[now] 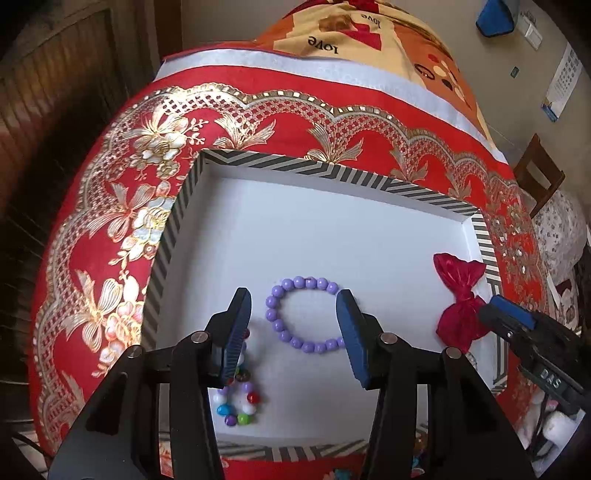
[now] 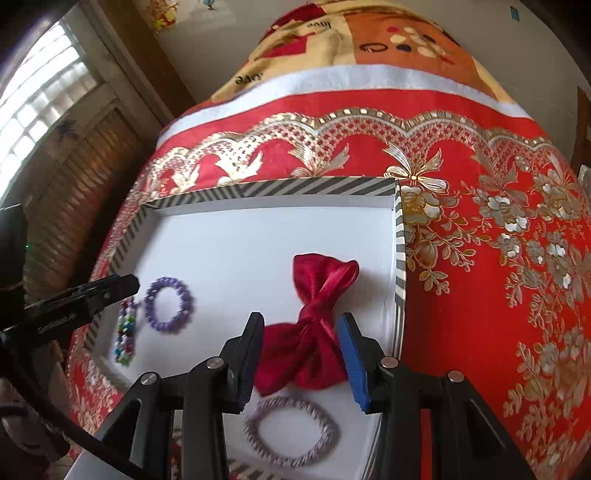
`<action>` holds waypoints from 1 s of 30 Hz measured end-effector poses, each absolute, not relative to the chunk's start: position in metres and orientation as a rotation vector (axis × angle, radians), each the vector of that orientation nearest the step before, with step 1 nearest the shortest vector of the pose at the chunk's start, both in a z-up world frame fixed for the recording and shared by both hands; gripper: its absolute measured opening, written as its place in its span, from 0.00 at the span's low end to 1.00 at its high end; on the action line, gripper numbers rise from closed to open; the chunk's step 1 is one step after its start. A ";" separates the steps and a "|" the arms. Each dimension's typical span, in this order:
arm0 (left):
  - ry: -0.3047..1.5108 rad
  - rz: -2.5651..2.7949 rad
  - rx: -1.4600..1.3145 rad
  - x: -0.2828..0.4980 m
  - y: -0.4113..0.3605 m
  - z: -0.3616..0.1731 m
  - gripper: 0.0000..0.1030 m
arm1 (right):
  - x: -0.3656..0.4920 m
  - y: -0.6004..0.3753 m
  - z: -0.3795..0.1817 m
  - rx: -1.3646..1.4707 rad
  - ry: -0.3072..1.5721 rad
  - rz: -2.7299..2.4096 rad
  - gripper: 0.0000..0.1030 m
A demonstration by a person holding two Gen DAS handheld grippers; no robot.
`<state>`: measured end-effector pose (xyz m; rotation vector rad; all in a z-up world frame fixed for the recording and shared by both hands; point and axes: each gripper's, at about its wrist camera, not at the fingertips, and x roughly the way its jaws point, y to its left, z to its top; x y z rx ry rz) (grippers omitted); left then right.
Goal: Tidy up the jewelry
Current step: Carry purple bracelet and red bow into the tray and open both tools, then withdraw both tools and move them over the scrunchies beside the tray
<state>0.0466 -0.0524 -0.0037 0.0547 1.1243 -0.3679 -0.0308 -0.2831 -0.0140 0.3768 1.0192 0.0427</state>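
A shallow white tray with a black-and-white striped rim (image 1: 295, 168) (image 2: 280, 186) lies on a red and gold cloth. In it lie a purple bead bracelet (image 1: 275, 325) (image 2: 168, 304), a multicoloured bead bracelet (image 1: 240, 402) (image 2: 125, 332), a red satin bow (image 1: 460, 291) (image 2: 314, 332) and a grey twisted hair tie (image 2: 291, 432). My left gripper (image 1: 293, 332) is open, its jaws on either side of the purple bracelet, just above it. My right gripper (image 2: 301, 354) is open, its jaws on either side of the bow's lower half. It shows at the right in the left wrist view (image 1: 513, 314).
The red and gold cloth (image 2: 498, 258) covers the table around the tray. A patterned blanket (image 1: 351, 29) lies beyond it. A wooden chair (image 1: 537, 173) stands at the right, dark wooden panels (image 2: 74, 192) at the left.
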 end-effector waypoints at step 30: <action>1.040 -0.271 0.073 -0.096 -0.017 0.037 0.46 | -0.166 -0.244 0.037 0.279 0.950 0.052 0.45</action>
